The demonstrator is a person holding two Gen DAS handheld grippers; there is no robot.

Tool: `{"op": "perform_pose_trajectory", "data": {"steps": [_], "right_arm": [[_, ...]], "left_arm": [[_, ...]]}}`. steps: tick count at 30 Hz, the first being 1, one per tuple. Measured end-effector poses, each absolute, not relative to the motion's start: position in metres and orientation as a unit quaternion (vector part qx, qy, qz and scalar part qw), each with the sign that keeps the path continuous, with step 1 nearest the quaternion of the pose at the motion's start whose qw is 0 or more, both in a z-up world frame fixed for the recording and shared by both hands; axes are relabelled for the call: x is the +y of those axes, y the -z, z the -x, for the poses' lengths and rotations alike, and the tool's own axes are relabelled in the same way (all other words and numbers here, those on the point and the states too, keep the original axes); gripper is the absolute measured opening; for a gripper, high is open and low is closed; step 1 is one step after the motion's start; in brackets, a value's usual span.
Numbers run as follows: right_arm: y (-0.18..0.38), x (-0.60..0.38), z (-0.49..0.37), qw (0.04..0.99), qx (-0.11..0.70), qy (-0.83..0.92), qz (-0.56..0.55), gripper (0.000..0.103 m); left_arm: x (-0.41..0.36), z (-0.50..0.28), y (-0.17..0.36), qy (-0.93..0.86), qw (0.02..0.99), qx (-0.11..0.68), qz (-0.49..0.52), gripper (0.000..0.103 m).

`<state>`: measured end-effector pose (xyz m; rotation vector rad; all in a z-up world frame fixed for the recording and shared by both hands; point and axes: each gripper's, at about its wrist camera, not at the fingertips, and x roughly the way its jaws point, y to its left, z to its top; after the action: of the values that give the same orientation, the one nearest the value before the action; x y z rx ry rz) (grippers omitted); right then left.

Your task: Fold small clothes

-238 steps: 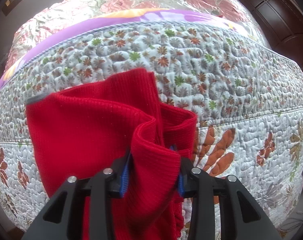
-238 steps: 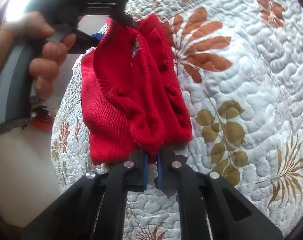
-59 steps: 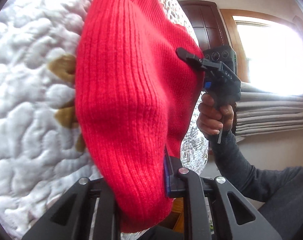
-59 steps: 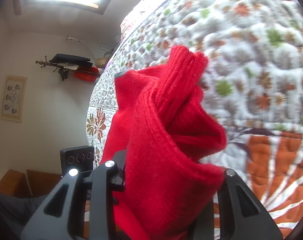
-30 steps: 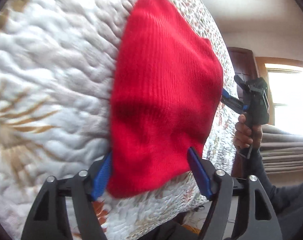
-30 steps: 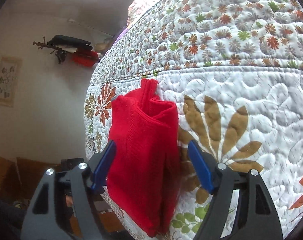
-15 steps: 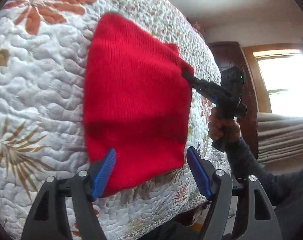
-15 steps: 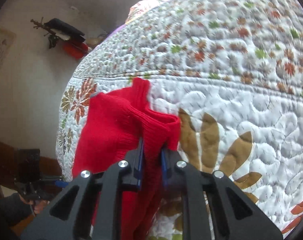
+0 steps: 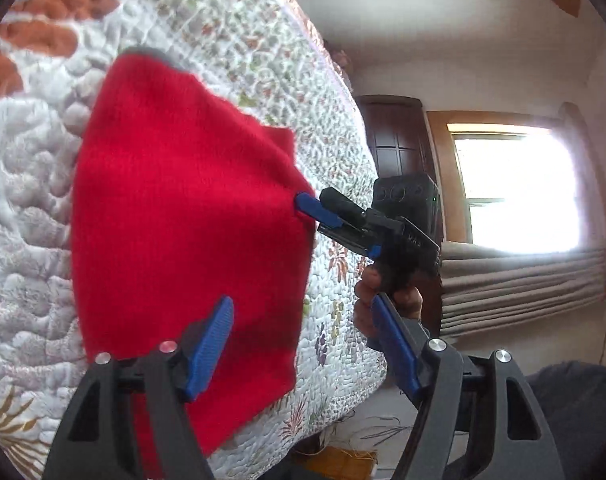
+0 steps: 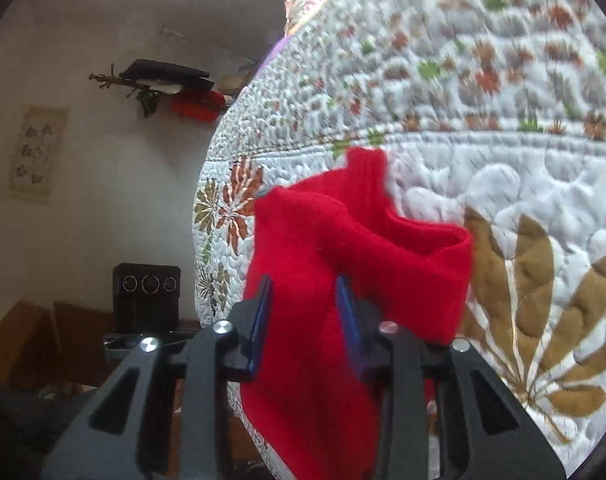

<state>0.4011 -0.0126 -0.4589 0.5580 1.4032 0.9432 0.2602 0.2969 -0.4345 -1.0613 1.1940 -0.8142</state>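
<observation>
Left tongs [image 9: 303,344]: jaws spread wide, blue pads well apart, nothing gripped; the left pad lies over the near part of the garment, the right pad stands off its edge.
Garment [image 9: 183,240]: red knit, folded flat on the quilt near the bed's edge, its near corner hanging slightly past the edge.
Right tongs [image 10: 305,316]: jaws part open, a bunched red fold between the blue pads; whether the pads press the cloth cannot be told from the right wrist view. In the left wrist view the tips of the right tongs [image 9: 315,210] meet the garment's right edge.
Garment, right wrist view [image 10: 363,264]: rumpled and raised at the tongs, one ribbed end standing up at the far side.
Hand [image 9: 387,300]: wrapped round the grip of the right tongs, beside the bed's edge.
Quilt [image 10: 503,120]: white, stitched, with leaf and flower print, covering the bed.
Window [image 9: 515,192]: bright, beyond the bed.
Shelf [image 10: 159,80]: on the far wall, holding dark and red items.
</observation>
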Motion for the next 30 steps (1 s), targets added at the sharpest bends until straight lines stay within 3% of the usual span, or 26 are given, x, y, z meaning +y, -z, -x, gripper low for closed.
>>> {"op": "perform_pose_trajectory", "data": {"steps": [1, 3, 4, 6, 8, 11, 14, 16, 17, 21, 24, 28, 30], "right_arm": [[0.472, -0.016, -0.406, 0.627, 0.618, -0.402, -0.251, 0.0], [0.491, -0.029, -0.413, 0.612, 0.622, -0.391, -0.292, 0.0], [0.493, -0.031, -0.413, 0.61, 0.621, -0.387, -0.302, 0.0], [0.48, -0.03, -0.405, 0.625, 0.614, -0.386, -0.29, 0.0], [0.455, -0.032, -0.39, 0.628, 0.599, -0.403, -0.29, 0.009], [0.439, -0.028, -0.362, 0.612, 0.598, -0.429, -0.288, 0.009], [0.46, -0.019, -0.342, 0.6, 0.631, -0.421, -0.255, 0.007], [0.478, -0.018, -0.338, 0.604, 0.64, -0.403, -0.251, 0.0], [0.482, -0.022, -0.337, 0.602, 0.642, -0.396, -0.26, 0.0], [0.451, -0.023, -0.312, 0.616, 0.626, -0.411, -0.243, 0.01], [0.438, -0.023, -0.276, 0.604, 0.632, -0.431, -0.222, 0.01], [0.458, -0.023, -0.248, 0.586, 0.669, -0.42, -0.181, 0.01], [0.473, -0.025, -0.246, 0.586, 0.686, -0.398, -0.164, 0.002]], "left_arm": [[0.295, -0.26, 0.448, 0.348, 0.621, 0.533, 0.458, 0.068], [0.299, -0.256, 0.465, 0.337, 0.616, 0.538, 0.467, 0.045], [0.304, -0.255, 0.47, 0.329, 0.611, 0.534, 0.484, 0.041], [0.31, -0.251, 0.466, 0.321, 0.612, 0.523, 0.499, 0.044], [0.309, -0.241, 0.447, 0.339, 0.617, 0.505, 0.5, 0.052], [0.305, -0.222, 0.433, 0.355, 0.619, 0.497, 0.494, 0.055], [0.303, -0.214, 0.455, 0.323, 0.616, 0.527, 0.489, 0.055], [0.301, -0.214, 0.472, 0.308, 0.61, 0.545, 0.485, 0.052], [0.301, -0.214, 0.477, 0.302, 0.609, 0.549, 0.486, 0.046], [0.3, -0.196, 0.453, 0.327, 0.611, 0.523, 0.497, 0.051], [0.298, -0.173, 0.44, 0.338, 0.614, 0.519, 0.49, 0.052], [0.299, -0.164, 0.469, 0.313, 0.604, 0.542, 0.493, 0.052], [0.294, -0.167, 0.486, 0.308, 0.597, 0.556, 0.489, 0.048]]}}
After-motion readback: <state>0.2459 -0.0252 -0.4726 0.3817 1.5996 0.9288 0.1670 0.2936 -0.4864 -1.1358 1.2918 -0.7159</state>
